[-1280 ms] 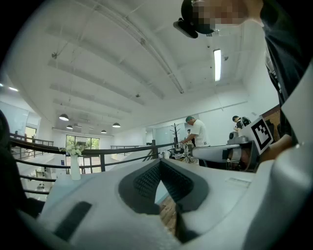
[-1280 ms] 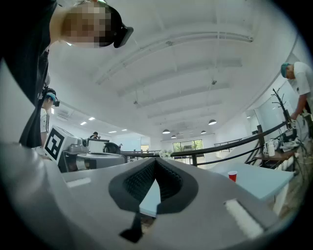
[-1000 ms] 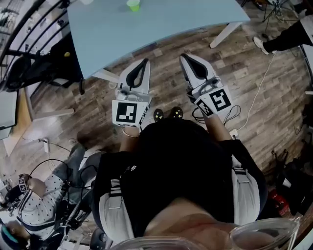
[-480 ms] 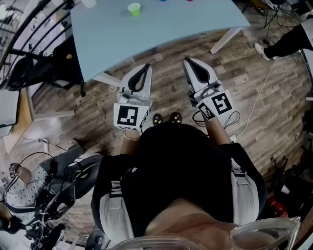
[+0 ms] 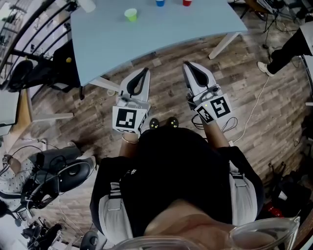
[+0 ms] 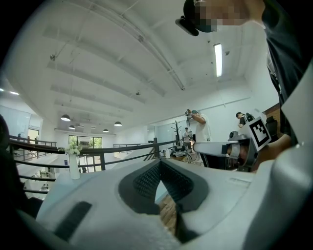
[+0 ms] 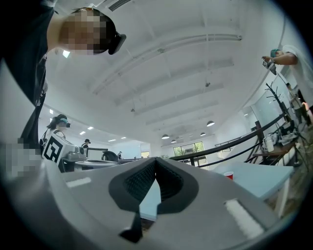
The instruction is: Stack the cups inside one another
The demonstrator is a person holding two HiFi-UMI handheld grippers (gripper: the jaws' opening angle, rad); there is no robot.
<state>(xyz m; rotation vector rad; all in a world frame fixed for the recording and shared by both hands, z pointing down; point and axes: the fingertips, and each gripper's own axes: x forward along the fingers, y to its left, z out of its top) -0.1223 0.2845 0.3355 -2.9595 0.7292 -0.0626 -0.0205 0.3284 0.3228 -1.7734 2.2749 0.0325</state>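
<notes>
Three cups stand apart at the far side of the light-blue table (image 5: 146,34): a green cup (image 5: 130,14), a blue cup (image 5: 160,2) and a red cup (image 5: 187,2). Both grippers hang over the wooden floor, short of the table's near edge. My left gripper (image 5: 143,71) (image 6: 159,162) has its jaws together with nothing between them. My right gripper (image 5: 189,64) (image 7: 155,160) is likewise shut and empty. In the right gripper view the red cup (image 7: 228,174) shows on the table to the right of the jaws. The green and blue cups are hidden in both gripper views.
A white vase (image 5: 87,5) (image 6: 73,166) stands at the table's far left corner. A white table leg (image 5: 222,45) slants down at the right. A dark chair (image 5: 66,61) is left of the table, another person's legs (image 5: 288,44) at right, cables (image 5: 254,105) on the floor.
Both grippers have drifted a little toward the table. The view has shifted, so the blue and red cups now show at the top edge. The seated person at lower left has left view.
</notes>
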